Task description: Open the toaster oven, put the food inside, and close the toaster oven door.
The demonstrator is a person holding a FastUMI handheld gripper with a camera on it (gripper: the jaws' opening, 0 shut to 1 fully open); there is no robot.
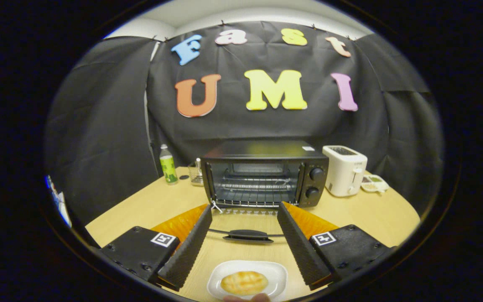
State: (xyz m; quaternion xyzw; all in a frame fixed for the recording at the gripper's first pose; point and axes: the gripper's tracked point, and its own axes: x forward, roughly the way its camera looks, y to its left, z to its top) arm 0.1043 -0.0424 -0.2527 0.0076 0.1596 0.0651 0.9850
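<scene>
A black toaster oven [262, 174] stands on the wooden table [153, 205] with its glass door [245, 222] folded down flat toward me; the door's handle [246, 235] lies between my fingers. Inside the oven I see a wire rack [255, 186]. A golden bread roll [243, 282] rests on a small white plate [275, 272] close below the fingers, nearer to me than the door. My gripper [245, 214] is open, its fingertips spread wide above the lowered door, holding nothing.
A white toaster [345, 170] stands to the right of the oven, with a small dish [373, 183] beyond it. A green-labelled bottle [167, 165] and a clear cup [196, 174] stand to the oven's left. A fingertip [247, 298] shows at the plate's near rim.
</scene>
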